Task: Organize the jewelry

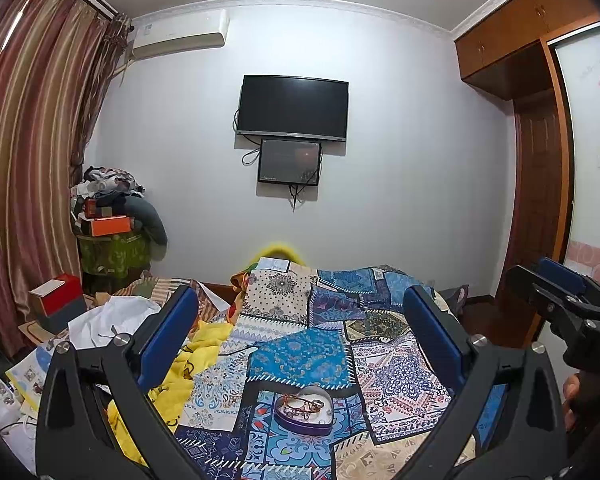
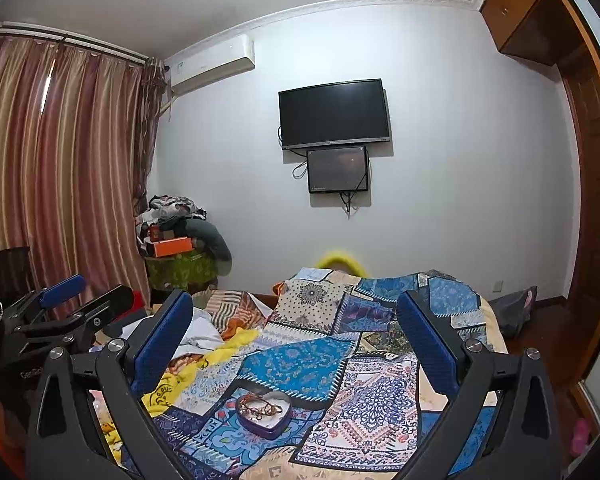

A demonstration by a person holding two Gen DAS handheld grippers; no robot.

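A purple heart-shaped tin (image 1: 305, 411) lies open on the patchwork bedspread (image 1: 392, 384), with a reddish-brown bracelet (image 1: 302, 403) inside on its white lining. It also shows in the right wrist view (image 2: 265, 412), bracelet (image 2: 260, 405) inside. My left gripper (image 1: 300, 320) is open and empty, held above and behind the tin. My right gripper (image 2: 294, 324) is open and empty, raised above the bed, the tin low between its fingers. Each gripper shows at the edge of the other's view: the right one (image 1: 560, 292) and the left one (image 2: 76, 296).
Yellow cloth (image 1: 180, 376), white fabric (image 1: 112, 320) and papers lie on the bed's left. A red and grey box (image 1: 58, 300) stands at the far left. A clothes pile (image 1: 112, 216) stands in the corner by the curtains. A wardrobe (image 1: 540, 184) is on the right.
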